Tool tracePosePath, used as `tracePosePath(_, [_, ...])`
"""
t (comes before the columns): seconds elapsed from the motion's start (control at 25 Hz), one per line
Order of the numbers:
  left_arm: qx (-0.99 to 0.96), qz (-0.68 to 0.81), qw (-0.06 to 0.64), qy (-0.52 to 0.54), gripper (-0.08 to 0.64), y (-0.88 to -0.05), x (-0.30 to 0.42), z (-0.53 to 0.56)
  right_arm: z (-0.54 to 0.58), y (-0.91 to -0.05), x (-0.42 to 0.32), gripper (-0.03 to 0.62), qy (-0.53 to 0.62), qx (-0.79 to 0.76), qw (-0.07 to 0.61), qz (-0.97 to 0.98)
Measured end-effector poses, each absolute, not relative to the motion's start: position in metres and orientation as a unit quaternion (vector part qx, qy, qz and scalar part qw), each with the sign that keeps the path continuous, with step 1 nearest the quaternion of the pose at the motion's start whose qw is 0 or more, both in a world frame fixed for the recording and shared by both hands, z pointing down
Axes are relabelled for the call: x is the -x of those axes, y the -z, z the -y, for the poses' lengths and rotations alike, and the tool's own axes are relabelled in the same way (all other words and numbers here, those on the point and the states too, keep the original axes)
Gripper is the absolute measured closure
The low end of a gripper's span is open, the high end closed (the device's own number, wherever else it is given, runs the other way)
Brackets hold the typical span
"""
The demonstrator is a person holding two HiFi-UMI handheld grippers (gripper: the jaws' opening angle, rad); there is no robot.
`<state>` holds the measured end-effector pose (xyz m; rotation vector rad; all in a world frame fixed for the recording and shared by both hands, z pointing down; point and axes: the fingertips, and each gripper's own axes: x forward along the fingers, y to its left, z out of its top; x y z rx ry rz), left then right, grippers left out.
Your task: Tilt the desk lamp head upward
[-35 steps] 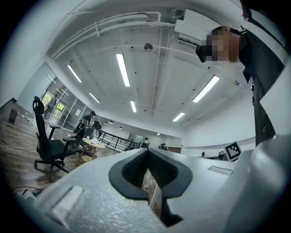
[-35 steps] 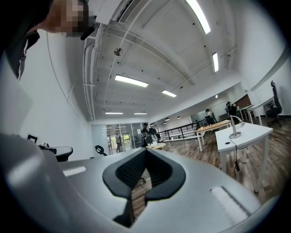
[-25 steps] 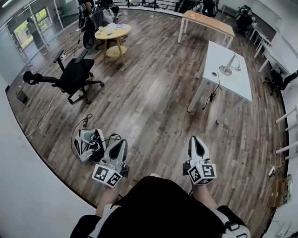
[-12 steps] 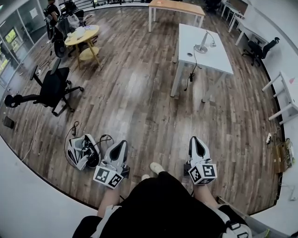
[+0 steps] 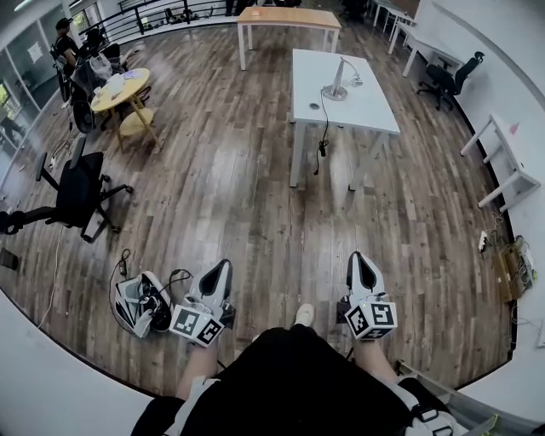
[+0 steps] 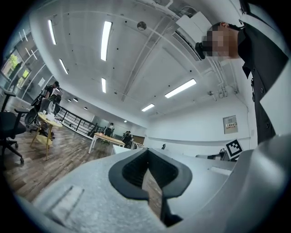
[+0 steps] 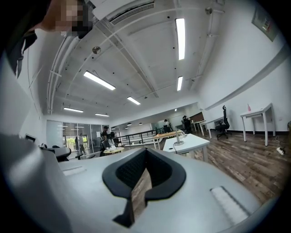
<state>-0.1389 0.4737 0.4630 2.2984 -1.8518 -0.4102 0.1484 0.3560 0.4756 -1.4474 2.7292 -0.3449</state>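
Observation:
The desk lamp (image 5: 338, 81) is a slim silver one with a round base. It stands at the far end of a white table (image 5: 362, 106) well ahead of me across the wood floor, and its cord (image 5: 322, 140) hangs over the table's edge. Both grippers are held low in front of my body, far from the lamp. My left gripper (image 5: 221, 268) is shut with nothing in it, and so is my right gripper (image 5: 358, 258). In the right gripper view the lamp (image 7: 178, 139) shows small on the table (image 7: 191, 144), beyond the shut jaws of the right gripper (image 7: 143, 170). The left gripper (image 6: 148, 168) points past the table's left side.
A black office chair (image 5: 77, 192) and a round yellow table (image 5: 119, 89) stand at the left. A grey and white bag with cables (image 5: 140, 302) lies on the floor by my left gripper. A wooden table (image 5: 285, 17) is at the back, small white tables (image 5: 502, 162) at the right, a person (image 5: 64, 43) far left.
The view has swung: the white table with the lamp has shifted from the right toward the middle and sits more squarely ahead. Both grippers stay shut, held the same way.

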Motion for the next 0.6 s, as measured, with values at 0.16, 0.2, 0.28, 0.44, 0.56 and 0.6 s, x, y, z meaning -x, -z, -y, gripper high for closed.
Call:
tracePosePath(0.16, [-0.782, 0.606, 0.071, 0.132, 0.561, -0.455, 0.119, -0.431, -0.317, -0.472, -0.172, 0.588, 0.111, 0.483, 0.035, -0.868])
tracePosePath(0.2, [-0.785, 0.602, 0.068, 0.129, 0.561, -0.453, 0.114, -0.421, -0.307, -0.470, -0.178, 0.589, 0.110, 0.487, 0.040, -0.865])
tracePosePath(0.28, [-0.791, 0.596, 0.065, 0.124, 0.561, -0.451, 0.104, -0.400, -0.290, -0.469, -0.191, 0.588, 0.110, 0.496, 0.049, -0.860])
tracePosePath(0.44, [-0.794, 0.593, 0.063, 0.120, 0.561, -0.453, 0.084, -0.360, -0.261, -0.474, -0.224, 0.588, 0.117, 0.513, 0.057, -0.848])
tracePosePath(0.56, [-0.794, 0.595, 0.059, 0.113, 0.561, -0.454, 0.065, -0.331, -0.243, -0.479, -0.252, 0.588, 0.119, 0.527, 0.052, -0.840])
tracePosePath(0.6, [-0.794, 0.594, 0.060, 0.112, 0.561, -0.455, 0.058, -0.322, -0.238, -0.481, -0.261, 0.588, 0.118, 0.531, 0.050, -0.838])
